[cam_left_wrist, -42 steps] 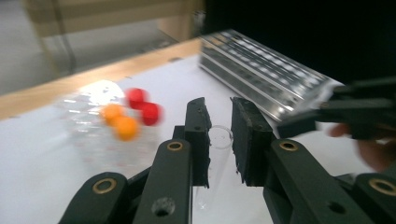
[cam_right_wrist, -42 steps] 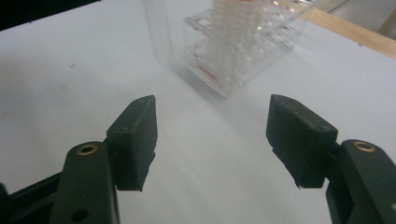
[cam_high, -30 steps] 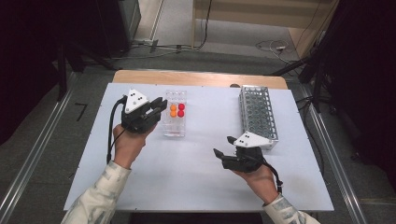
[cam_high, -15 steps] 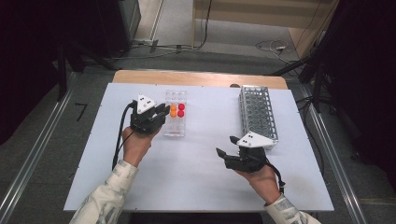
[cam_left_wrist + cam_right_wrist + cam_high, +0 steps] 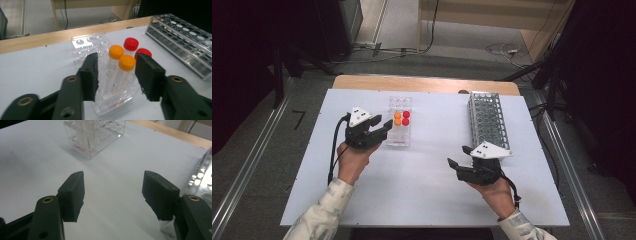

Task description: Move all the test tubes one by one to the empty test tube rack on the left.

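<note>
Tubes (image 5: 119,70), four capped, all stand in the clear rack (image 5: 105,75) while the metal rack (image 5: 488,120) sits unfilled: left gripper (image 5: 117,75), jaws just opening, straddles the nearest orange-capped one ungripped, right gripper (image 5: 113,192) waits open

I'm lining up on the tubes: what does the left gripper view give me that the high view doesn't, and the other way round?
Left gripper view: the left claw, its jaws just opened, straddles the front orange-capped tube without gripping it.
High view: the right claw, open, held above the table.
Both: the clear rack with two orange and two red caps, and the metal rack.
</note>
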A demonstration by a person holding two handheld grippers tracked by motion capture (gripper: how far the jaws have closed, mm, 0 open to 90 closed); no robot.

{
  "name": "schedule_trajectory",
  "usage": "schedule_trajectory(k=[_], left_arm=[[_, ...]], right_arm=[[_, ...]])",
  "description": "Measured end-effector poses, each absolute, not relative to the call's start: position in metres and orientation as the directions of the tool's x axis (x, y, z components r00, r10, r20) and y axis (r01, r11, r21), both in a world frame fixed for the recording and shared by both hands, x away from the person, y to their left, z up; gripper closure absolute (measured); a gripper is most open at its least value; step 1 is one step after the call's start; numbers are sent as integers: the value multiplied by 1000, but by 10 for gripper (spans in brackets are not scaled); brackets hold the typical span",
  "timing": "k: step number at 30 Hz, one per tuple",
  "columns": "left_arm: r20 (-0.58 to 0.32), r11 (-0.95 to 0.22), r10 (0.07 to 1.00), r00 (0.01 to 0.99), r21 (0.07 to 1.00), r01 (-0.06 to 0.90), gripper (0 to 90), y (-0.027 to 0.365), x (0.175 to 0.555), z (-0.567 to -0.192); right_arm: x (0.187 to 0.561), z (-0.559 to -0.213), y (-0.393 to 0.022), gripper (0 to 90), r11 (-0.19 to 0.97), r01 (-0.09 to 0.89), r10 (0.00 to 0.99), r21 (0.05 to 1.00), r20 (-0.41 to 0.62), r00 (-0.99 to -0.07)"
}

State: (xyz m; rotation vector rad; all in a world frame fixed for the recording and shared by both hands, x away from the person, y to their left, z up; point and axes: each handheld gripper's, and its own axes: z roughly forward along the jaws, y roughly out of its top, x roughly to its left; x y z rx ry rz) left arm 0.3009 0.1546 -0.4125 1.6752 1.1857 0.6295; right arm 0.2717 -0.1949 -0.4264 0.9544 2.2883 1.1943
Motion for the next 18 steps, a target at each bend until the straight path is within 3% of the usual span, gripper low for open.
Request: schedule_trajectory(k=[8, 11, 18], left_arm=[[-94, -76, 934, 346, 891, 448, 262, 175, 256, -426], [-79, -78, 945, 318, 889, 451, 211, 183, 240, -432], [-54, -59, 974, 219, 877, 477, 184, 214, 209, -453]], right_arm=[[271, -431, -242, 328, 362, 402, 785, 841, -43, -619], [269, -432, -265, 327, 335, 414, 818, 847, -43, -574], [263, -439, -321, 321, 254, 463, 895, 849, -25, -445]])
